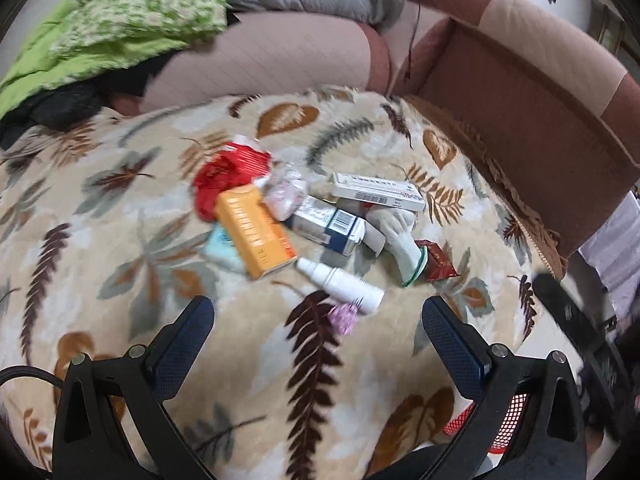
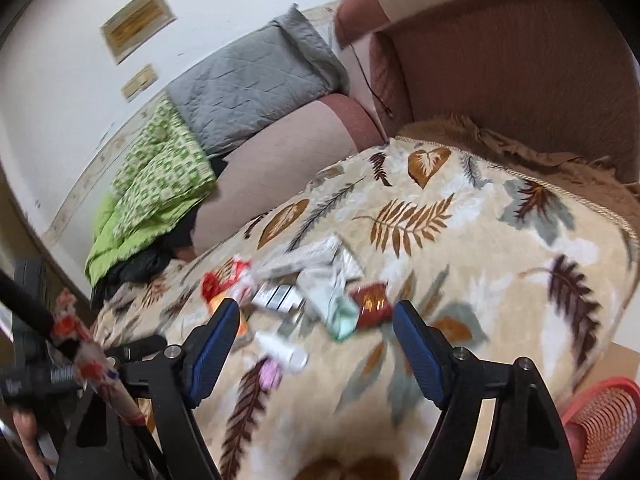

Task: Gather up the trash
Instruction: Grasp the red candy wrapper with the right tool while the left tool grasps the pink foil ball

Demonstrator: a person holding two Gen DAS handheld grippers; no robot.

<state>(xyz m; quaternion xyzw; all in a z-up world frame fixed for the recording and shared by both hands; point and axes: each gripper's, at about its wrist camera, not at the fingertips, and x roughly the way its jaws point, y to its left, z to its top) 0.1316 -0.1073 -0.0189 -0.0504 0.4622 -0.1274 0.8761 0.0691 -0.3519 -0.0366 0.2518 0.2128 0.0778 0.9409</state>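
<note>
- A small heap of trash lies on a leaf-patterned blanket (image 1: 120,240) that covers a sofa seat.
- The left gripper (image 1: 318,322) hovers above the blanket just in front of the heap, jaws wide apart and holding nothing.
- The right gripper (image 2: 316,334) hangs over the same heap from another angle, jaws also spread wide and empty; its view is strongly motion-blurred.
- Nearest the left gripper lies a white dropper bottle (image 1: 340,282) on its side, with a small pink crumpled wrapper (image 1: 343,317) touching its end.
- An orange carton (image 1: 254,232) lies partly over a pale blue item whose shape is mostly hidden.
- Behind it are a red crumpled wrapper (image 1: 222,178) and a pinkish crumpled wad (image 1: 286,194), blurred.
- A blue-and-white box (image 1: 334,228) and a long white box (image 1: 378,192) lie in the middle, overlapping each other.
- A white glove (image 1: 400,236) with a green cuff rests against a dark red packet (image 1: 438,262).
- A red mesh basket (image 2: 604,424) sits at the blanket's near edge, cut off by the frame and partly hidden behind the gripper bodies.
- Green and grey bedding is piled on the sofa back.
- At the left edge of the right view, a hand and a patterned sleeve are only partly seen.
</note>
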